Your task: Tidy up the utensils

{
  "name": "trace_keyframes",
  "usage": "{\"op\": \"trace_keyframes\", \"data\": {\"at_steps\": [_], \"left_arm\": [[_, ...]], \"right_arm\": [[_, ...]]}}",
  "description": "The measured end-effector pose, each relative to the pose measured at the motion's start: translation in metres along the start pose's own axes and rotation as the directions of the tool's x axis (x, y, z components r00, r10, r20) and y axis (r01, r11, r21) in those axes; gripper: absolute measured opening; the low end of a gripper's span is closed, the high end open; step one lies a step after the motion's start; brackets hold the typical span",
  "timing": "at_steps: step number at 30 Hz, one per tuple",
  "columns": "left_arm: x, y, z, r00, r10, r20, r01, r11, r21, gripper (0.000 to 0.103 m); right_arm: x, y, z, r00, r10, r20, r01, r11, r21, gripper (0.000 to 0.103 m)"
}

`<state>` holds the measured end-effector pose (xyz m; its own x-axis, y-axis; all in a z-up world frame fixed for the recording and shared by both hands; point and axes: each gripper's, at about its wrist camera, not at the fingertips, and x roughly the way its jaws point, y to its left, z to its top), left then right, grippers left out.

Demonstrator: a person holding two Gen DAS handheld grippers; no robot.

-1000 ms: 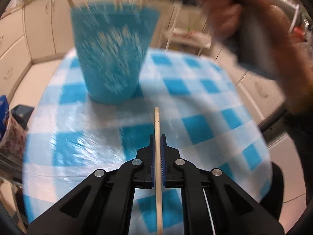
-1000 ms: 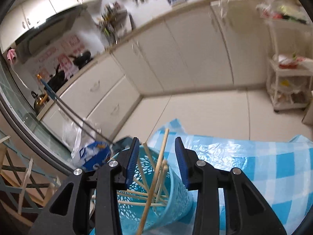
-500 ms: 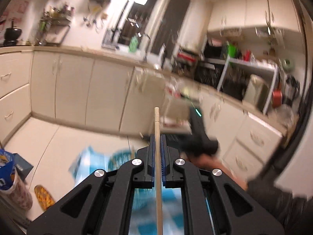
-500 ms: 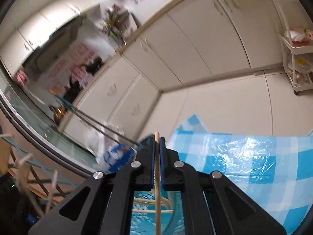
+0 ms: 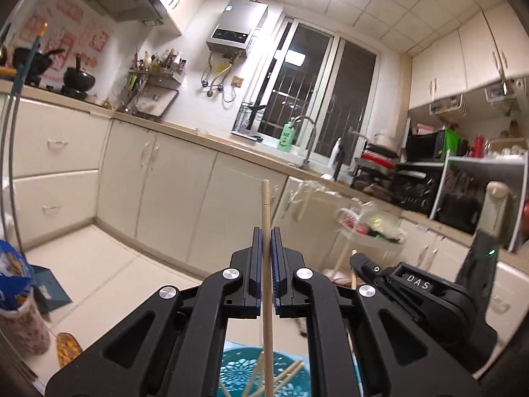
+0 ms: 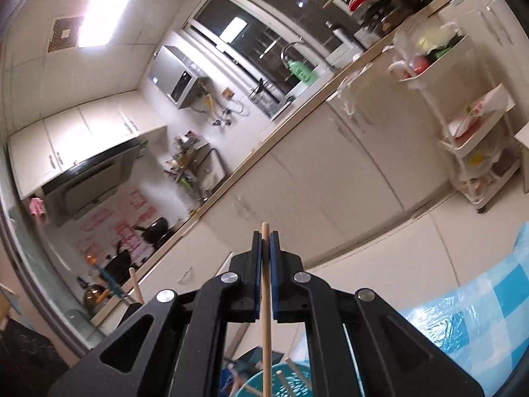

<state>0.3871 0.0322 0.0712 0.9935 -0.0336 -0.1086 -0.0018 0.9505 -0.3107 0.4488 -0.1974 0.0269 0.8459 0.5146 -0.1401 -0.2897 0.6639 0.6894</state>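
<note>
Left wrist view: the left tongs (image 5: 264, 241) point almost level into a kitchen, their blue-lined pads pinched tight on a pale wooden chopstick (image 5: 266, 264). The stick runs straight along the tongs, its blunt tip standing clear beyond the pads against the cream base cabinets (image 5: 172, 192). Low in the frame, under the tongs, sits a turquoise lattice basket (image 5: 238, 372) with more wooden sticks (image 5: 287, 375) leaning in it. To the right and a little lower is the black body of the right tongs (image 5: 358, 263), side on, with a short end of wood showing at their front. Behind are a barred window (image 5: 307, 99), a wall-mounted water heater (image 5: 236, 26) and a green bottle (image 5: 286, 135) by the tap.

Right wrist view: this picture is rolled, so the cabinets run diagonally. The right tongs (image 6: 264, 241) are closed narrow on a second chopstick (image 6: 265, 284), which lies along them with its tip just past the pads. The jaws have just been closing, and the stick is now clamped between them. Beneath the tongs, the rim of the turquoise basket (image 6: 291, 380) shows with sticks across it. At the right edge lies the blue-and-white checked cloth (image 6: 479, 314) on the surface. Another wooden stick tip (image 6: 135, 281) shows at lower left, above a dark shape too unclear to tell.
</note>
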Motion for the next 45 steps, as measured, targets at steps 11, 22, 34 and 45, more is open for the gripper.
{"op": "trace_keyframes", "data": {"at_steps": [11, 22, 34, 45], "left_arm": [[0.007, 0.002, -0.054, 0.984, 0.046, -0.171, -0.031, 0.995, 0.090, 0.005], [-0.057, 0.012, -0.073, 0.939, 0.198, -0.283, -0.147, 0.970, 0.192, 0.063], [-0.164, -0.029, -0.070, 0.912, 0.277, -0.303, -0.161, 0.920, 0.356, 0.095], [-0.249, -0.036, -0.039, 0.911, 0.249, -0.330, -0.150, 0.943, 0.298, 0.095]], "right_arm": [[0.005, 0.005, -0.053, 0.982, -0.086, -0.166, 0.049, 0.975, -0.216, 0.009], [-0.109, -0.038, -0.091, 0.947, -0.184, -0.265, 0.135, 0.971, -0.195, 0.039], [-0.222, 0.005, -0.157, 0.909, -0.294, -0.296, 0.223, 0.942, -0.250, 0.065], [-0.290, 0.048, -0.170, 0.899, -0.331, -0.288, 0.245, 0.923, -0.296, 0.073]]}}
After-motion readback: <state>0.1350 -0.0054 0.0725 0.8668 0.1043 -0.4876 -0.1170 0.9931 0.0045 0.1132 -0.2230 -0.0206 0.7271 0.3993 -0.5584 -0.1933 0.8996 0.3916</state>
